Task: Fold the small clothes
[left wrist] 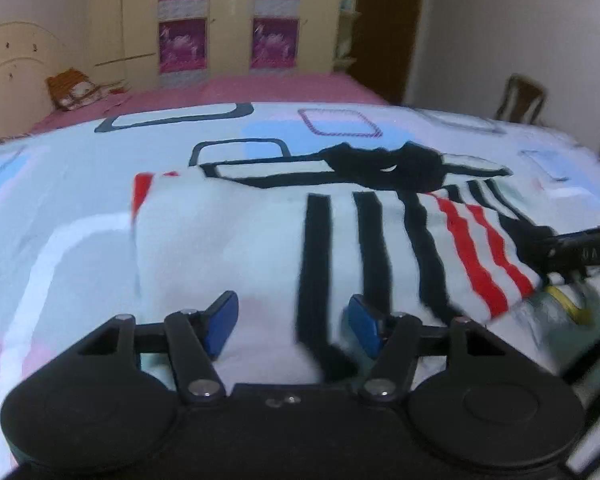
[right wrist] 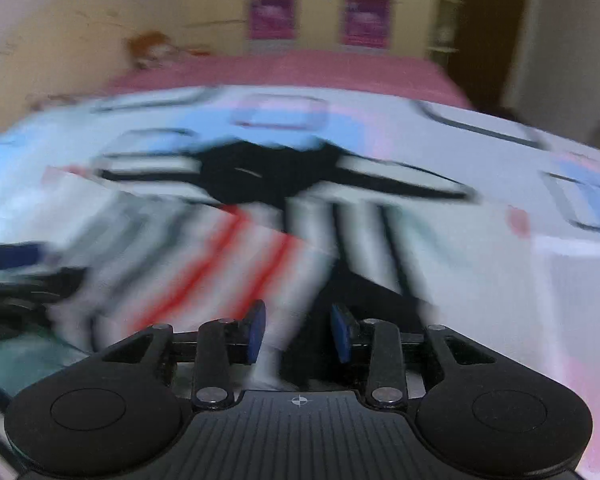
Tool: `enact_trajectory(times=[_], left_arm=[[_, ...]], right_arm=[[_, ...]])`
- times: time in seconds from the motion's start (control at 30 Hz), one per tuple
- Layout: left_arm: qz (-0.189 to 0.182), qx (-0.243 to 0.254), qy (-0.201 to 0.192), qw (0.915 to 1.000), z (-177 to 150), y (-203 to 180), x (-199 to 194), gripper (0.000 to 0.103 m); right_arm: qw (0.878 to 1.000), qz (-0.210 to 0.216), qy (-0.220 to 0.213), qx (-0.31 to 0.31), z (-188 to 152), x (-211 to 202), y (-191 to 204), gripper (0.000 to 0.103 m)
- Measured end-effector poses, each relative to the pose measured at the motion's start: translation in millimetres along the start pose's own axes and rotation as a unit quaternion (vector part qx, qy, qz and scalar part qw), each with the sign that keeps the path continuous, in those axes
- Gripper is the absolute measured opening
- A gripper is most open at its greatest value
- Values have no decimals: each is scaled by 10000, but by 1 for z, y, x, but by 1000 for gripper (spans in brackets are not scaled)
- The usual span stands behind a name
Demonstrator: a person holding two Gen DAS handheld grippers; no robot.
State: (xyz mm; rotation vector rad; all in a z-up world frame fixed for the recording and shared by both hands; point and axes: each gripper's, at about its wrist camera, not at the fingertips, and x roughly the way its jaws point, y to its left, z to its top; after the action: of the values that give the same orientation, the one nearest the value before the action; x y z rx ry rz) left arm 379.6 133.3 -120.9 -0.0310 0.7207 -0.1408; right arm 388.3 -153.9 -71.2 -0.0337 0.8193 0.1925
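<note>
Grippers (left wrist: 292,322) over striped shirt (left wrist: 228,248), bedsheet (left wrist: 60,184)

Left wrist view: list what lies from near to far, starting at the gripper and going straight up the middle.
Left gripper with its jaws apart → white striped shirt → its black collar → patterned bedsheet → pink bedding → wardrobe with pink panels.

Matt cloth shirt (left wrist: 228,240) – smooth printed bedsheet (left wrist: 60,184) beneath
</note>
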Motion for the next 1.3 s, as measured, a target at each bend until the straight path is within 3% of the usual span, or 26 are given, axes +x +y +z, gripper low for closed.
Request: enact_trajectory(times=[0.07, 0.1, 0.27, 0.37, 0.5, 0.53, 0.57, 0.6, 0.63, 0.7, 1.03, 1.3], left_arm=[[196, 377, 74, 9991, -1, -5, -7, 61], [273, 416, 105, 9987, 2, -8, -9, 61], [351, -28, -30, 9994, 1, -6, -24, 60], [399, -16, -3, 9992, -9, 1, -20, 62], [357, -123, -29, 9993, -7, 3, -25, 60], [359, -108, -58, 9993, -7, 3, -28, 63], [369, -46, -112, 9992, -8, 0, -33, 75], [390, -1, -174, 9991, -10, -2, -38, 83], [479, 62, -226, 9986, -12, -6, -43, 98], [659, 181, -224, 9974, -16, -12, -50, 100], [797, 354, -120, 9961, -38, -40, -89, 95], [927, 325, -130, 9951, -73, -67, -135, 94]], right_arm=[[9992, -227, 30, 338, -6, -4, -25, 34], [9988, -86, 26, 476, -7, -8, -32, 34], [9963, 97, -393, 761, -5, -35, -30, 34], [9993, -92, 115, 356, -14, -13, -21, 35], [9989, -140, 127, 420, -6, -20, -20, 35], [9986, -147, 64, 503, -6, -25, -21, 35], [9981, -174, -6, 587, -7, -28, -24, 35], [9975, -174, -75, 676, -9, -31, -27, 38], [9969, -165, -135, 755, -13, -37, -30, 54], [9962, -204, -284, 800, -19, -48, -34, 76], [9940, 211, -676, 834, -53, -115, -65, 75], [9943, 270, -685, 778, -112, -172, -96, 67]])
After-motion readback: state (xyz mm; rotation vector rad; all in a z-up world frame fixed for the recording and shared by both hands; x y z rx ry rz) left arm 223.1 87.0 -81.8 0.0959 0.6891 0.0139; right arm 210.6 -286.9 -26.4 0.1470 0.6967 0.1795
